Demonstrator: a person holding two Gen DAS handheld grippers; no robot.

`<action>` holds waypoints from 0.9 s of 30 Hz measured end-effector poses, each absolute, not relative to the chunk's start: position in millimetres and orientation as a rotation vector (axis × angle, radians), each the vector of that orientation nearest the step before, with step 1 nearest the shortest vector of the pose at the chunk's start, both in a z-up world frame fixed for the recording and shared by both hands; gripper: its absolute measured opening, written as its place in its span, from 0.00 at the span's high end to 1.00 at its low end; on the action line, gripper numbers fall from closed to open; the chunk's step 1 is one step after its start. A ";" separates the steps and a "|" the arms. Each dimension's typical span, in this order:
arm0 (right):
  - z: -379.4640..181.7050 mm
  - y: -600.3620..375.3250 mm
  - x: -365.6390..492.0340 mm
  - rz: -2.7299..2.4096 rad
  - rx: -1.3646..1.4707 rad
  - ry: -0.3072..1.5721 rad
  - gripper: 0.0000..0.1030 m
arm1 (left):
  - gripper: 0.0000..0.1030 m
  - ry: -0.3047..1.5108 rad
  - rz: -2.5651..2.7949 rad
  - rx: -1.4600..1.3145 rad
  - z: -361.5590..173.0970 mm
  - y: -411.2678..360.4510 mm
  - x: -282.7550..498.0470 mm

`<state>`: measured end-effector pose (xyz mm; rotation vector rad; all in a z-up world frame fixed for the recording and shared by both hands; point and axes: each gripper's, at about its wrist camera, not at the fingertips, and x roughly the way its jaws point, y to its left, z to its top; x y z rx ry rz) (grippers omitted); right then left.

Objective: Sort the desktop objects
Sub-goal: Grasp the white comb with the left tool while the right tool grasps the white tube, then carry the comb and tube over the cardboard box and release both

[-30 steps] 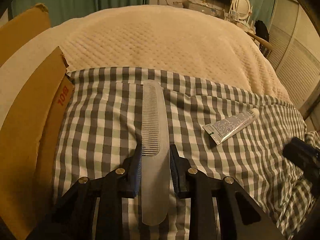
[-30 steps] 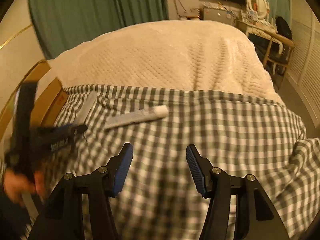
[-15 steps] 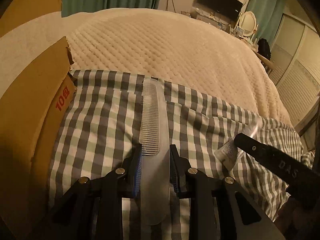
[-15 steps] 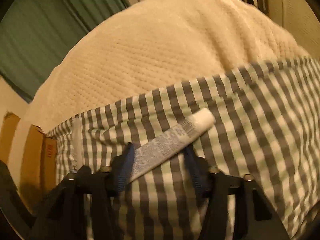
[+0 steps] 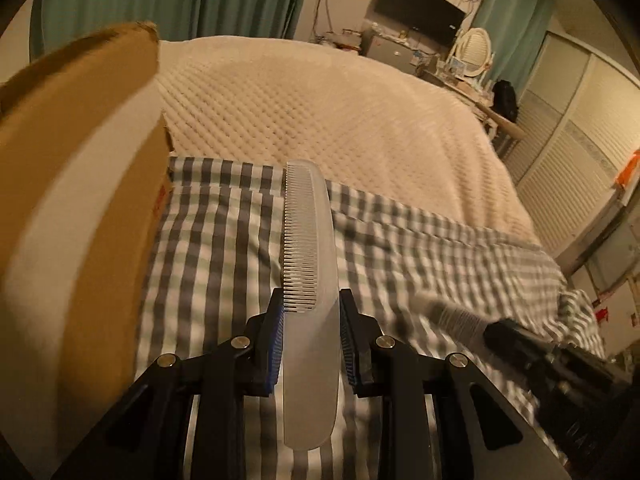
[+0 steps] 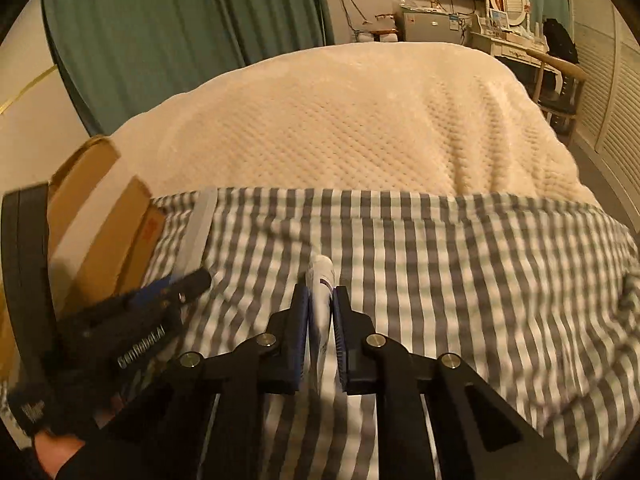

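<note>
A translucent comb (image 5: 308,240) sticks forward from my left gripper (image 5: 311,295), which is shut on its handle and holds it above the checked cloth (image 5: 224,248), beside the cardboard box (image 5: 80,168). In the right wrist view a white tube (image 6: 321,280) stands between the blue pads of my right gripper (image 6: 320,289). Its jaws are closing and the pads press on the tube's sides. The left gripper (image 6: 176,288) and the comb (image 6: 200,224) show at the left there. In the left wrist view the tube (image 5: 452,312) appears blurred at the right.
The open cardboard box (image 6: 104,216) stands at the cloth's left edge. A cream quilted blanket (image 6: 340,120) covers the bed beyond the cloth. Green curtains, a dresser with a mirror and a chair are far behind. A gloved hand (image 6: 60,452) holds the left gripper.
The left gripper has risen with the comb and moved closer to the box. The right gripper travelled to the tube and its jaws narrowed around it, from wide apart to pressing on it.
</note>
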<state>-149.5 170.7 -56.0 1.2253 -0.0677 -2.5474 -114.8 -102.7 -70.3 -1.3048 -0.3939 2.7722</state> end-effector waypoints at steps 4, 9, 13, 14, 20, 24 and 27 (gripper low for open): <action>-41.1 170.1 -108.0 -2.531 1.255 -0.021 0.89 | 0.75 -0.350 2.728 -1.318 -59.3 -102.3 -78.7; -11.6 171.7 -55.7 -2.543 1.248 0.052 0.89 | 0.75 -0.353 2.695 -1.311 -39.7 -106.1 -36.6; 10.0 172.1 -15.9 -2.555 1.223 0.071 0.89 | 0.75 -0.280 2.700 -1.258 -14.6 -104.4 -3.7; 13.3 172.6 -8.4 -2.557 1.222 0.074 0.89 | 0.75 -0.270 2.699 -1.249 -9.7 -104.1 0.5; 40.7 168.2 28.1 -2.565 1.181 0.054 0.89 | 0.75 -0.207 2.739 -1.179 25.8 -124.1 23.1; 75.9 143.7 35.5 -2.562 1.086 0.081 0.89 | 0.75 -0.245 2.829 -1.120 58.4 -169.1 17.8; 99.8 115.5 34.8 -2.533 1.009 0.076 0.89 | 0.75 -0.282 2.912 -1.107 77.4 -208.1 4.0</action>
